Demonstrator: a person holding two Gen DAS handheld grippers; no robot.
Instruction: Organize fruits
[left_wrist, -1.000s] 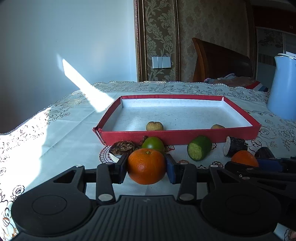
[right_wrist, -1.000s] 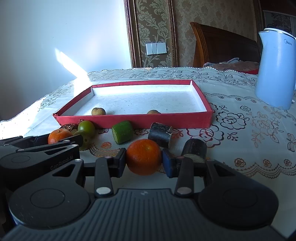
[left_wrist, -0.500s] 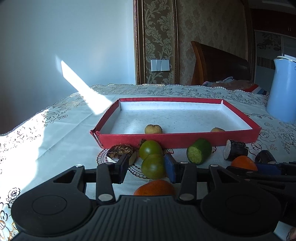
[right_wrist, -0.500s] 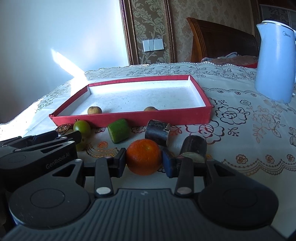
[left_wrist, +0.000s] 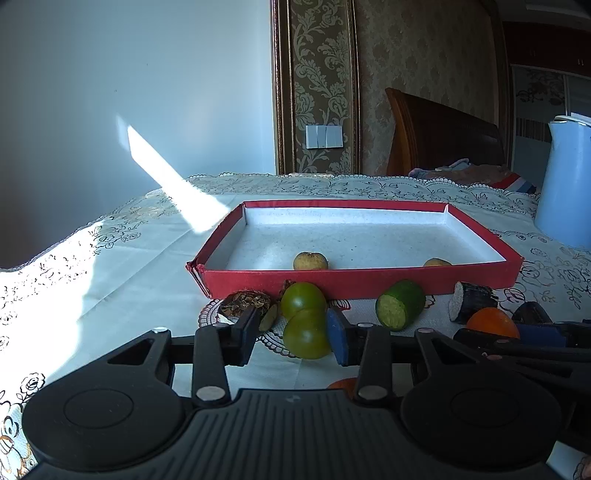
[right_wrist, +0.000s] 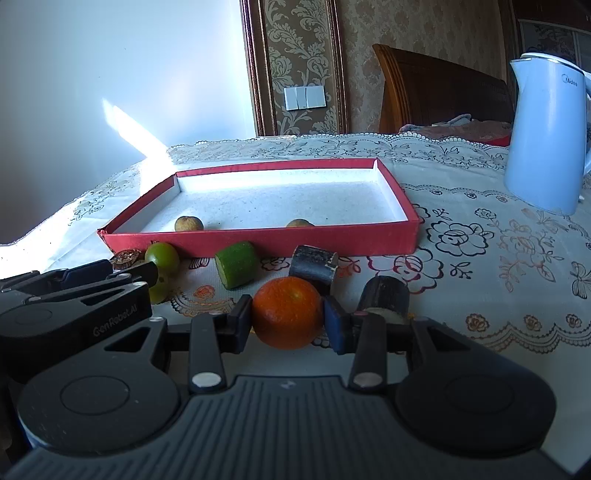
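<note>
Your table (right_wrist: 498, 266), under its floral lace cloth, carries a shallow red tray (right_wrist: 258, 243) with a white floor, and a pale blue kettle (right_wrist: 546, 136) stands to the tray's right. Both of your claws point forward and tilt slightly down toward the near wall of the tray, side by side, the left one just left of the right. Your right claw (right_wrist: 288, 319) is clamped on an orange mandarin (right_wrist: 287, 312), both pads pressing its sides, and the fruit sits low over the cloth in front of the tray. Your left claw (left_wrist: 291, 334) stands at a narrow gap and its jaws are closing; a green tomato (left_wrist: 307, 334) lies between them, against the blue right pad, while the left pad is clear of it, so nothing is gripped. A second green tomato (left_wrist: 303, 299) sits just behind the first, touching the tray's near wall. A sliver of another mandarin (left_wrist: 341, 384) shows at the front edge of the left claw's body. To the right along the wall lie a cut cucumber piece (right_wrist: 236, 264) and two dark sugarcane stubs (right_wrist: 314, 264), one near the right claw's right finger. A brown dried husk (left_wrist: 245, 301) lies left of the tomatoes. Inside the tray two small tan longans (right_wrist: 189, 223) rest near the front wall, well apart.
</note>
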